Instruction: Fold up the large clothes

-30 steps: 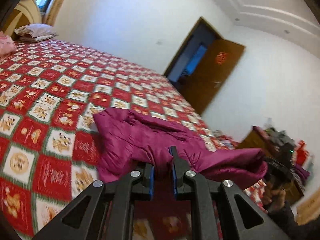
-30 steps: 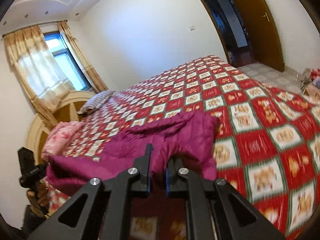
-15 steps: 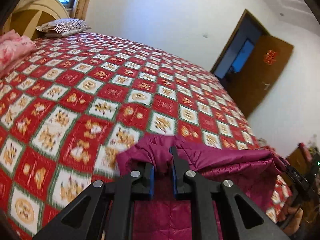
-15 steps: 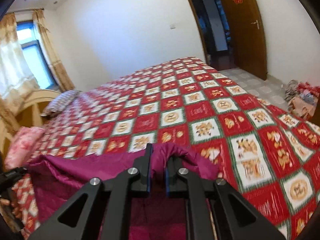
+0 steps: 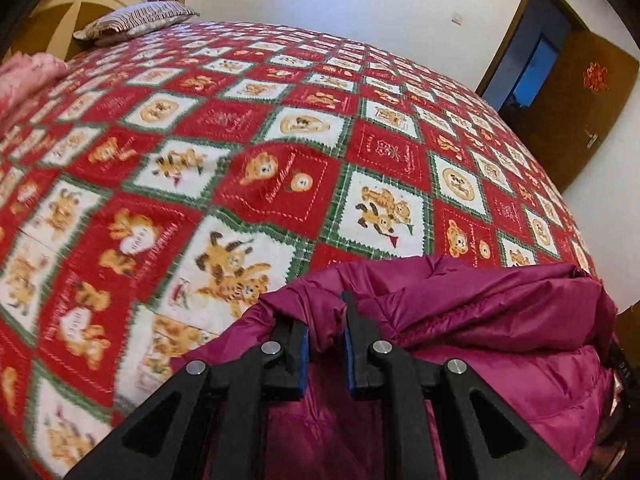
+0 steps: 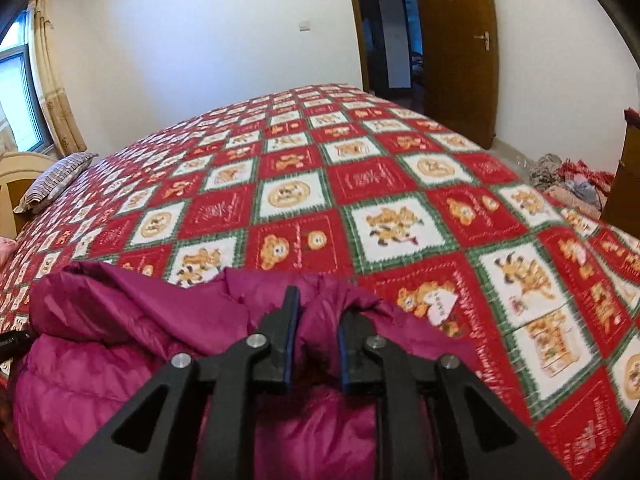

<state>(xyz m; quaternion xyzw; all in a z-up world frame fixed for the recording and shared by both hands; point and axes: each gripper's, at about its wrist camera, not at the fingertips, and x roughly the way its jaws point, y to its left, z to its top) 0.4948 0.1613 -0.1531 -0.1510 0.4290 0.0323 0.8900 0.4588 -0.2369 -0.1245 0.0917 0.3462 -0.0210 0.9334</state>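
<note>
A puffy purple jacket (image 5: 480,312) lies bunched at the near edge of the bed, on the red patchwork quilt (image 5: 280,184). My left gripper (image 5: 320,312) is shut on a fold of its edge, with fabric pinched between the blue pads. In the right wrist view the same jacket (image 6: 120,320) fills the lower left. My right gripper (image 6: 318,304) has a fold of it between its fingers; its jaws are opening and the puffy fabric still touches both pads. Both grippers point down at the quilt (image 6: 360,184).
A striped pillow (image 5: 136,24) and pink bedding (image 5: 24,80) lie by the headboard at the far left. A brown door (image 6: 456,40) stands open at the back. Piled clothes (image 6: 568,176) sit on the floor to the right of the bed.
Both grippers swung forward and down over the bed with the jacket's edge, so the jacket now lies doubled under them. The right jaws stand slightly wider.
</note>
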